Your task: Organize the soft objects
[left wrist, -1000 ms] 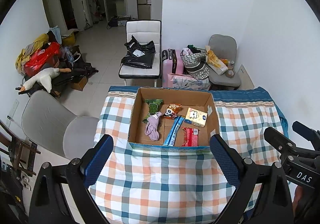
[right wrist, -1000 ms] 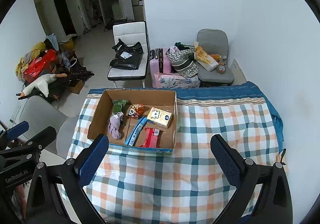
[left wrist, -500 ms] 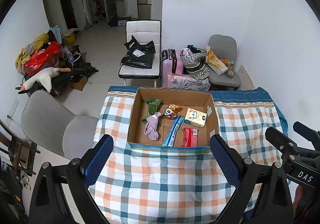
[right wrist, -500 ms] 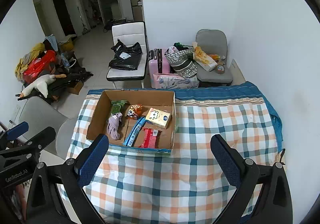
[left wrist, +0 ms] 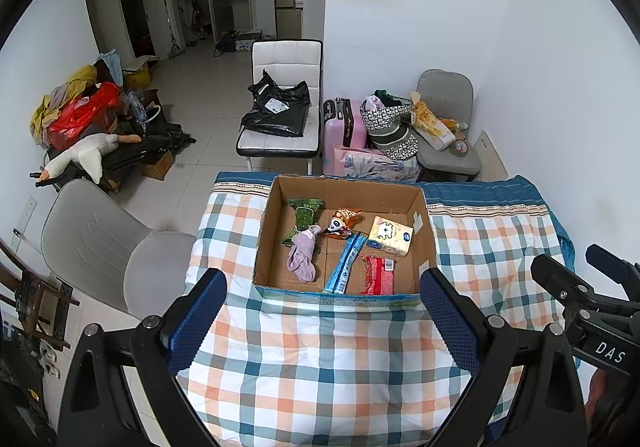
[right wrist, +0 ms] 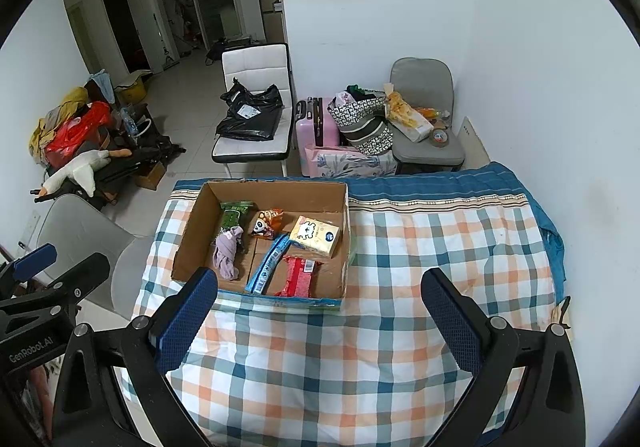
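Left wrist view: left gripper (left wrist: 323, 317) and right gripper (right wrist: 320, 314) both spread wide, empty, brown cardboard box (left wrist: 276, 223) ahead.

Checked orange-teal-white tablecloth (left wrist: 328, 359); brown cardboard box (left wrist: 425, 223)
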`<state>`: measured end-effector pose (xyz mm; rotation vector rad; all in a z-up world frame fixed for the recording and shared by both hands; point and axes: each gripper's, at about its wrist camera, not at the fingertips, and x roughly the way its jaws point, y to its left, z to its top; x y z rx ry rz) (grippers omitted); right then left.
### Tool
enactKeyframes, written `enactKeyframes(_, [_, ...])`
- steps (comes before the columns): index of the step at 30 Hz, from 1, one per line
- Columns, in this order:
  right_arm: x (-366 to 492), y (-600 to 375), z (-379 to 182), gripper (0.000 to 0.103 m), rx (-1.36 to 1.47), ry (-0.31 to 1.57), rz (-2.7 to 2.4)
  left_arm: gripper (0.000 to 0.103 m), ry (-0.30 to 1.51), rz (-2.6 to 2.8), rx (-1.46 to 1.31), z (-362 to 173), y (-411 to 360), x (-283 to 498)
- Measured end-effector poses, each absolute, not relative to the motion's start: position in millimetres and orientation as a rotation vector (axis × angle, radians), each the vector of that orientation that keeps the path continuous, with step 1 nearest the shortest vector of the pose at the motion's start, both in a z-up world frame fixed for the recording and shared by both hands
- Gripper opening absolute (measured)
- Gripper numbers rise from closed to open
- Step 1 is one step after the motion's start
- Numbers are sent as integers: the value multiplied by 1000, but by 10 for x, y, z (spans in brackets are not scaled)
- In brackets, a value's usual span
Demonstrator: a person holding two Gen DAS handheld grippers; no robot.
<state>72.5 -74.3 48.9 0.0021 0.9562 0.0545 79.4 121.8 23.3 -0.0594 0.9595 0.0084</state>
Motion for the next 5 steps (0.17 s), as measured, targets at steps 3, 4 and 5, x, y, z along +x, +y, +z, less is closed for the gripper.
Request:
enactKeyframes(3, [727,-740,486,103,3,958,53,99,957,7,-58,235,1228,797])
enactKeyframes(4, [720,-744,491,103,4,958,53,99,957,8,-58,237,1227,797])
enactKeyframes(5, [718,-740,492,103,1,957,51,99,957,9,-60,240,1215,799])
